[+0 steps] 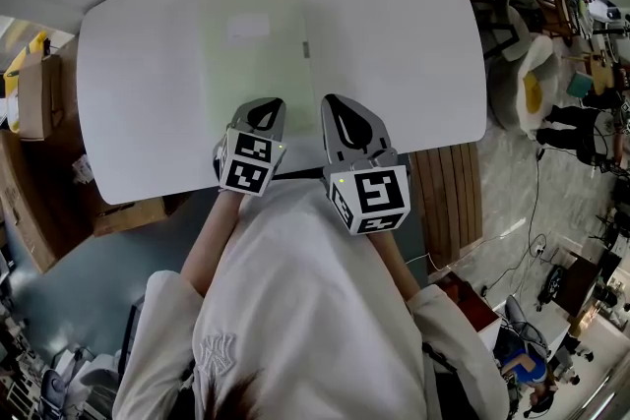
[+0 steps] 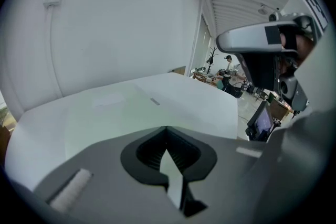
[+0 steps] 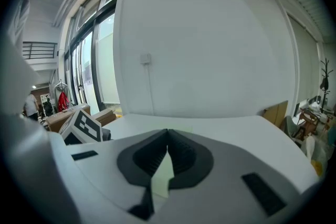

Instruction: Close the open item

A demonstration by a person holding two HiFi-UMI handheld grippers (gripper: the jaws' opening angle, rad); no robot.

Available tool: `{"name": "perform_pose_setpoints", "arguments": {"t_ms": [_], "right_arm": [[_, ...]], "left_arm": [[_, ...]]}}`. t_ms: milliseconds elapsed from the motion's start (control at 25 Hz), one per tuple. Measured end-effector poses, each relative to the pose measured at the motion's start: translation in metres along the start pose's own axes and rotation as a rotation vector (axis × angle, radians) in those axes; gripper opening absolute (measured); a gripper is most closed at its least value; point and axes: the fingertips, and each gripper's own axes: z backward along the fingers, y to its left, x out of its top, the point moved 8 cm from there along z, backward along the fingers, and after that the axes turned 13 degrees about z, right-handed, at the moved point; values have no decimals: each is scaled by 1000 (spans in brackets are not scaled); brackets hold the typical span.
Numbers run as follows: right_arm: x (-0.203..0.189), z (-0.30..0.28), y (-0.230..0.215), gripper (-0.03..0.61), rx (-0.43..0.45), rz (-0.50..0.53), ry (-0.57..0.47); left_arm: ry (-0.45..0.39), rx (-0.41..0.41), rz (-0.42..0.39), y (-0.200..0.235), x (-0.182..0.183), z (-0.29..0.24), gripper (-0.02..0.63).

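flat on the white rounded table, a thin pale green rectangular folder with a small grey tab. just short of it, left gripper and right gripper, each pinched shut, empty.

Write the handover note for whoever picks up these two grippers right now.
Left gripper: jaws together, nothing between them. Right gripper: the same. They sit side by side over the near part of the white table.
The pale green folder lies flat on the table just beyond their tips; neither touches it.
Done: the folder looks closed, its cover down flat.
Left: confirm that it is fully shut; nothing else is apparent.
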Motion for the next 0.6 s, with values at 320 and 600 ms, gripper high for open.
{"name": "perform_pose_setpoints", "arguments": {"t_ms": [320, 600], "right_arm": [[3, -3, -4, 9, 12, 4, -10], [4, -5, -6, 9, 23, 9, -14]], "left_arm": [[-84, 30, 31, 3, 21, 18, 9], [-202, 51, 54, 2, 44, 39, 8]]}}
